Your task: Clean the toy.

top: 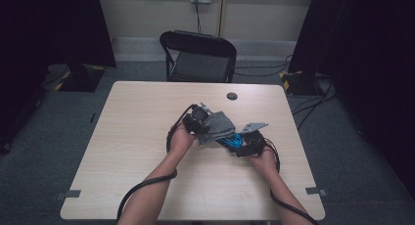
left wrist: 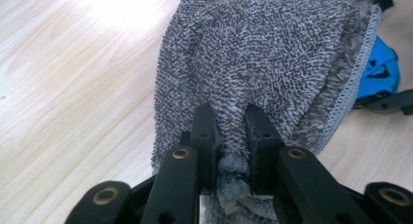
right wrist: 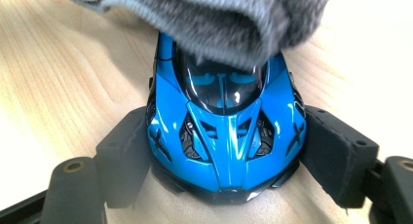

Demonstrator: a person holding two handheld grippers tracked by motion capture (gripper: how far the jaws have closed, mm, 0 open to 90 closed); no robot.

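A blue toy sports car (right wrist: 226,131) rests on the light wood table (top: 147,117), and my right gripper (right wrist: 226,156) is shut on its sides, one black pad against each flank. My left gripper (left wrist: 230,136) is shut on a fold of a grey terry cloth (left wrist: 263,53), which hangs forward over the car's far end and hides it. In the high view the cloth (top: 217,127) lies between the left gripper (top: 200,121) and the right gripper (top: 247,143), with the car (top: 232,141) poking out under it. A sliver of the blue car (left wrist: 380,73) shows beside the cloth's stitched edge.
A small black round disc (top: 232,96) lies near the table's far edge. A black folding chair (top: 198,56) stands behind the table. Black stands and cables sit on the grey carpet at both far corners. Tape marks (top: 315,191) sit at the near table corners.
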